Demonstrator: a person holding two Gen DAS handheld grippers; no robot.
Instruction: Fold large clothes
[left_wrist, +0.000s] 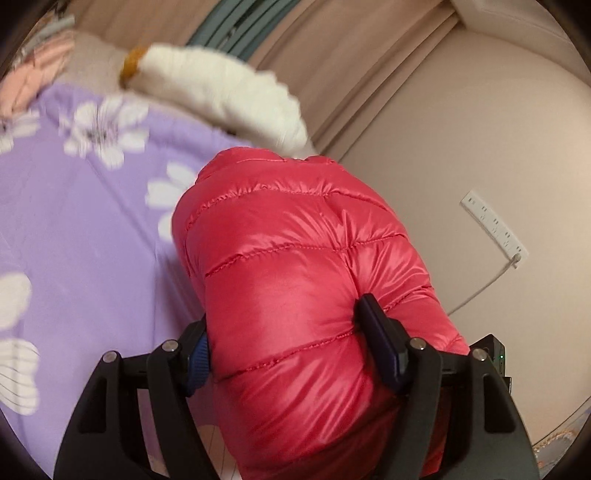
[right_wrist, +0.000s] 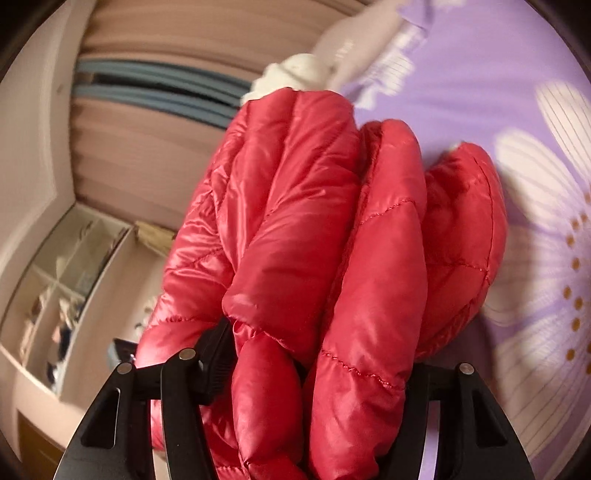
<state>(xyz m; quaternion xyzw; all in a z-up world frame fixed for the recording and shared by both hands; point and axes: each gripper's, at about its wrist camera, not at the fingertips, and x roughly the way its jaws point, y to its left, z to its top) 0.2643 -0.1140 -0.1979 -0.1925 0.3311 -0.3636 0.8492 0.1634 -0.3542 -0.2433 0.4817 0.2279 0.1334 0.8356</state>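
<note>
Most of both views is taken up by bed and jacket. Largest is the purple bedsheet (left_wrist: 92, 229) printed with white flowers, which fills the left of the left wrist view and the right side of the right wrist view (right_wrist: 480, 74). Beige curtains (left_wrist: 332, 74) hang beyond it, with a strip of grey-green frame showing between their folds, and a pale floor (left_wrist: 461, 147) spreads off the bed's edge.

Next comes the red puffer jacket (left_wrist: 295, 258), quilted and shiny, bunched into thick folds and held up over the edge of the bed between sheet and floor. In the right wrist view it (right_wrist: 314, 240) hangs in three or four fat rolls side by side.

A white fleecy garment (left_wrist: 221, 85) lies on the bed beyond the jacket, blurred, with what may be a yellow-brown trim at one end. Pink clothes (left_wrist: 33, 77) sit at the far corner. Open shelving (right_wrist: 62, 277) stands against the wall in the right wrist view.

Left gripper (left_wrist: 291, 343) is clamped on a wad of the jacket, its fingers pressing in from both sides. Right gripper (right_wrist: 317, 358) likewise pinches a bundle of the jacket's folds, though fabric hides its far finger.

A white power strip (left_wrist: 495, 225) lies on the floor with its cord trailing.
</note>
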